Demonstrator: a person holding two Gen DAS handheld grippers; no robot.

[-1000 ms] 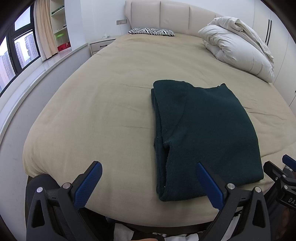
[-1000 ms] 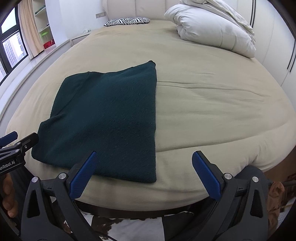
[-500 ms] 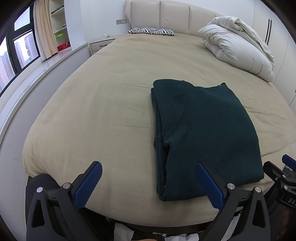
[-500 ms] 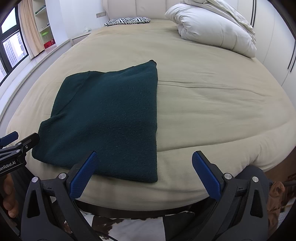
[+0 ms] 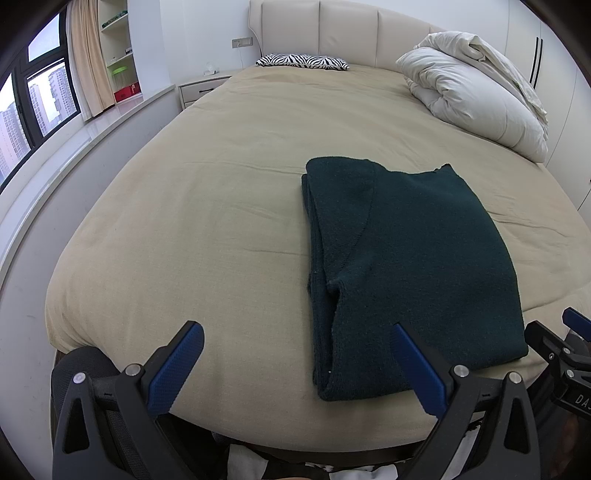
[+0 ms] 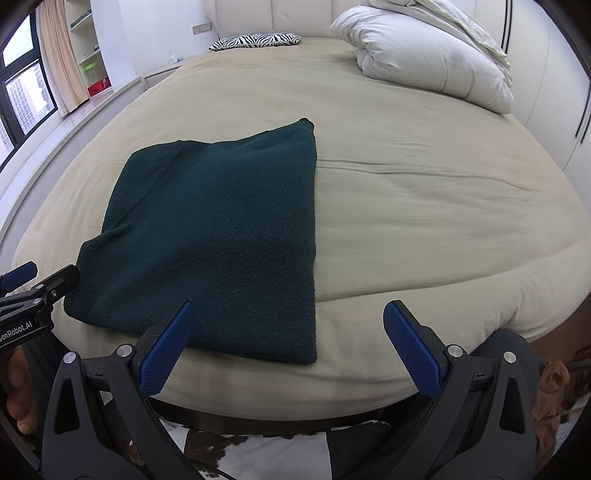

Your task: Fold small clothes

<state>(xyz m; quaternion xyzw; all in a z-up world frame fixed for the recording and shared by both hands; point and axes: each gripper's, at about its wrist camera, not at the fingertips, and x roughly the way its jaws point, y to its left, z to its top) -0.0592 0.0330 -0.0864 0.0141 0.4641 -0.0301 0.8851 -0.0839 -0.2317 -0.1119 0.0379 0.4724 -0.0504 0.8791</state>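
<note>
Grippers sit nearest in both views, held back at the foot of the bed and touching nothing. The left gripper has its blue-padded fingers spread wide, with bare sheet between them and its right finger in front of the near edge of the garment. The right gripper is likewise spread wide, its left finger in front of the garment's near hem and its right finger over plain sheet; the left gripper's tip shows at this view's left edge, just beside the garment's near left corner. Beyond the fingers, a dark green knit sweater lies folded into a flat rectangle on the beige bed sheet, close to the foot edge, its layered fold edges facing left and a single straight edge on the right. Farther up the bed, well apart from the sweater, a bundled white duvet sits on the right side, and a zebra-print pillow lies against the cream padded headboard. A nightstand, a window and shelves stand off to the left.
</note>
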